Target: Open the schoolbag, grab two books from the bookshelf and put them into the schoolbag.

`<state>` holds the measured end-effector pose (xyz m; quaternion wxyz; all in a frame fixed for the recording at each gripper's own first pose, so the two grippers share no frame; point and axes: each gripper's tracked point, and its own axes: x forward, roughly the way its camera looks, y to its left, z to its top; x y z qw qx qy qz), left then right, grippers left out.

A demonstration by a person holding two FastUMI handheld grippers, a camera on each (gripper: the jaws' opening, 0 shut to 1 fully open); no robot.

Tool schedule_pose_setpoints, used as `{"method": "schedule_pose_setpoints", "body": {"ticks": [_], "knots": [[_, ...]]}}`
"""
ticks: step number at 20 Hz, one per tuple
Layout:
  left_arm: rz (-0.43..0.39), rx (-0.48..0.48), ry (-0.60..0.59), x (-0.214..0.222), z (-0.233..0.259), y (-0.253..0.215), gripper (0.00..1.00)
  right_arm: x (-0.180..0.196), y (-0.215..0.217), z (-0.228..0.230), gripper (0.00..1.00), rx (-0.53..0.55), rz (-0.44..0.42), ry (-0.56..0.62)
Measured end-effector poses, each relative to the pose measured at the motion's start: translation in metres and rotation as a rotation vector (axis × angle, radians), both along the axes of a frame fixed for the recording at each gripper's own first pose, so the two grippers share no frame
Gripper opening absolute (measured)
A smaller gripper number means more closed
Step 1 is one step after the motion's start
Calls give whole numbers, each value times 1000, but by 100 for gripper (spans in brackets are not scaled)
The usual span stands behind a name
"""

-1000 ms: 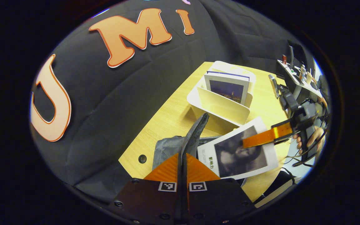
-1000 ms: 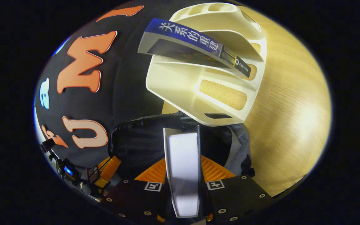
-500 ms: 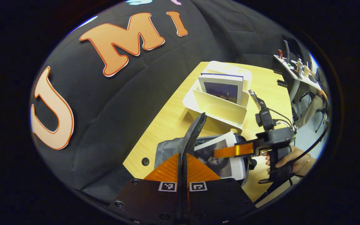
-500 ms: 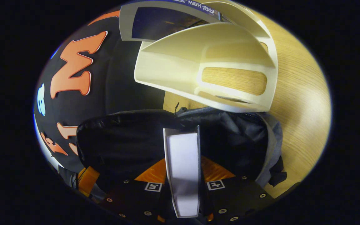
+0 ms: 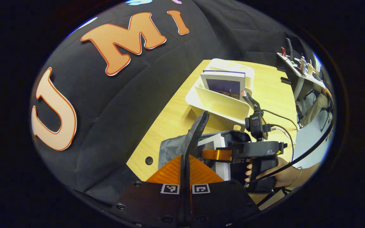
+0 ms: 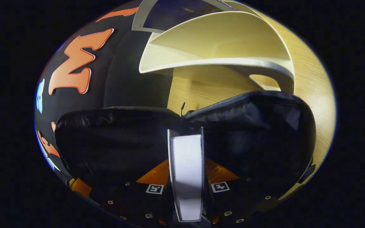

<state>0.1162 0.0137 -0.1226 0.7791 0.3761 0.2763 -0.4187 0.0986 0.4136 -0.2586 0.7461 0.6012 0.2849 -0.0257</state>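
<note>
My left gripper is shut on a dark fabric flap of the grey schoolbag, holding it upright. My right gripper is shut on a white book, edge-on between its fingers, low inside the schoolbag's open dark mouth. In the left gripper view that right gripper, held by a hand, pushes the white book down into the bag. The cream bookshelf stands just behind the bag with a dark-covered book upright in it. In the right gripper view the bookshelf and that book sit above the bag.
The wooden table has a round cable hole near the schoolbag. Cables trail from the right gripper. A desk with small items stands beyond the table's far edge. The black cloth wall runs along the table's left side.
The right gripper has carried the white book from above the bag down into its mouth. The bag's rim now rises around the book. My left gripper keeps holding the flap.
</note>
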Motion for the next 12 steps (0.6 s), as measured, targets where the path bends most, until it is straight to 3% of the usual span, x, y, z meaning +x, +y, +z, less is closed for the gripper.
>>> {"method": "schedule_pose_setpoints", "body": {"ticks": [1, 2, 3, 4, 9, 12], "knots": [[6, -2, 7, 0, -2, 0, 1, 0, -1, -3, 41, -6, 3, 9], [10, -1, 10, 1, -2, 3, 0, -4, 2, -4, 44, -9, 9, 26], [13, -1, 12, 2, -3, 4, 1, -7, 1, -8, 69, -18, 13, 39], [13, 0, 15, 2, -4, 5, 1, -8, 1, -9, 57, -27, 13, 43], [33, -26, 44, 4, -8, 8, 1, -24, 0, -17, 93, -44, 41, 91], [44, -55, 69, 3, -11, 9, 1, -44, -9, -16, 97, -58, 58, 121]]}}
